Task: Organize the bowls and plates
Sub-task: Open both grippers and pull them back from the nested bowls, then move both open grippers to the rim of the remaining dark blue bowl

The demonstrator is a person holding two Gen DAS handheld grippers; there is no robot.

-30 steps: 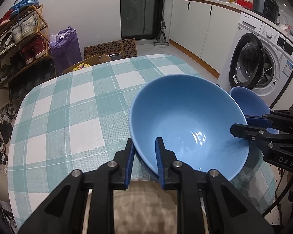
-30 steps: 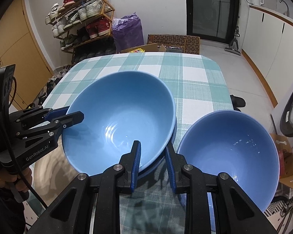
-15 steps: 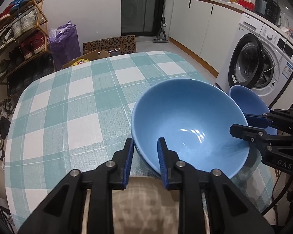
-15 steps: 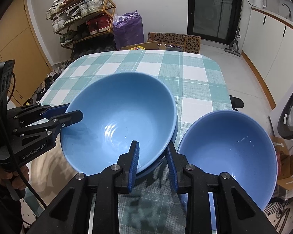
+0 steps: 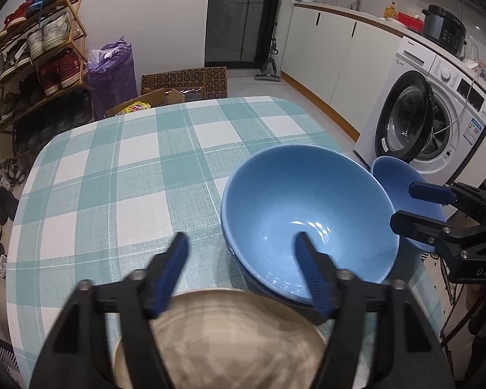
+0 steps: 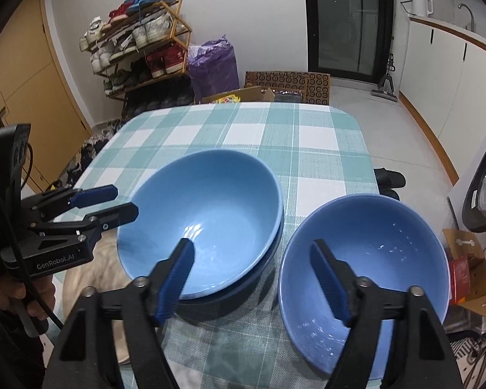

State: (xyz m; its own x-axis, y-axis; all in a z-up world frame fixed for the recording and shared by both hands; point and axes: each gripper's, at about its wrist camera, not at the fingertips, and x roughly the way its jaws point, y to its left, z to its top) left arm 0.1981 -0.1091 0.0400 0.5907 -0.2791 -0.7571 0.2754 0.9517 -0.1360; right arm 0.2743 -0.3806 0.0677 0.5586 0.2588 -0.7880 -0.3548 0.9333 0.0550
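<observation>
A large light blue bowl (image 5: 307,220) (image 6: 207,214) rests nested in a darker blue bowl (image 6: 265,269) on the checked table. My left gripper (image 5: 243,253) (image 6: 123,201) has its jaws opening; the bowl's near-left rim lies between the fingers, untouched by the pads. My right gripper (image 6: 252,256) (image 5: 405,206) is opening too, one finger over the stack and one over a second blue bowl (image 6: 366,269) (image 5: 401,178) to the right. It grips nothing. A beige plate (image 5: 217,334) (image 6: 90,269) lies under the left gripper.
The teal-and-white checked table (image 5: 129,178) stretches away behind the bowls. A washing machine (image 5: 421,123) stands past its right edge. A shoe rack (image 5: 32,64), a purple bag (image 5: 113,71) and cardboard boxes (image 5: 184,81) stand beyond the far edge. A hand (image 6: 32,295) holds the left gripper.
Both grippers were shut on the large bowl's rim; now their jaws are spread wide and off it. The bowl has settled level into the darker bowl.
</observation>
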